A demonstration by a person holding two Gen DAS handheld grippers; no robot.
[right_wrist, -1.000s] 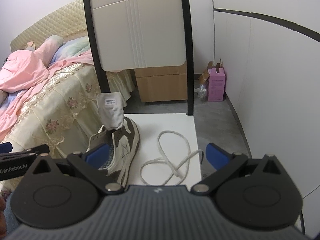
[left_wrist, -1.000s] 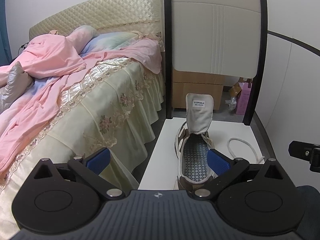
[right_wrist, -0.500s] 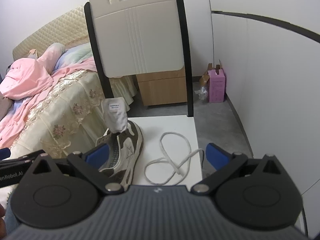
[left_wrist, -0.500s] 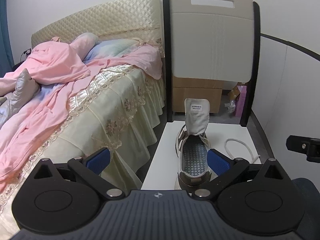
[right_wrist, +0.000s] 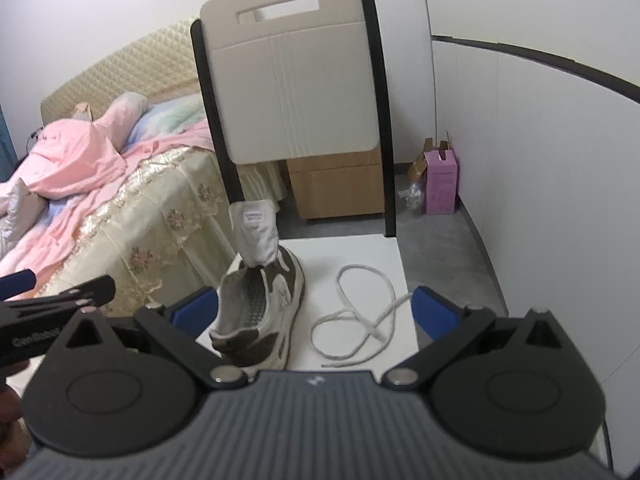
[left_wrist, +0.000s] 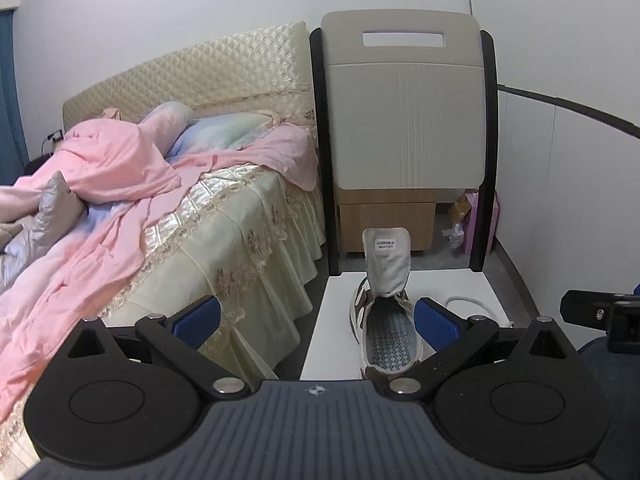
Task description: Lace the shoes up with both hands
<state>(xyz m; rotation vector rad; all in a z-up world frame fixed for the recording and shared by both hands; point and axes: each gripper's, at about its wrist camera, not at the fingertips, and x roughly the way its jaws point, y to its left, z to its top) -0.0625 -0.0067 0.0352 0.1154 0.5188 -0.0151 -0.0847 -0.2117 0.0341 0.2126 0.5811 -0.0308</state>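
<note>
Both grippers, left gripper (left_wrist: 316, 316) and right gripper (right_wrist: 314, 306), gape empty, pulled back higher from shoe (right_wrist: 262, 308); lace (right_wrist: 356, 312) beside shoe untouched, lacing unstarted.

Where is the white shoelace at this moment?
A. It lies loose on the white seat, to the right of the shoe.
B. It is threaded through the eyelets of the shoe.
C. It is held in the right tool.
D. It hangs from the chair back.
A: the right wrist view shows the shoelace in loose loops on the white seat, beside the shoe and apart from it, with both tools open and empty.
</note>
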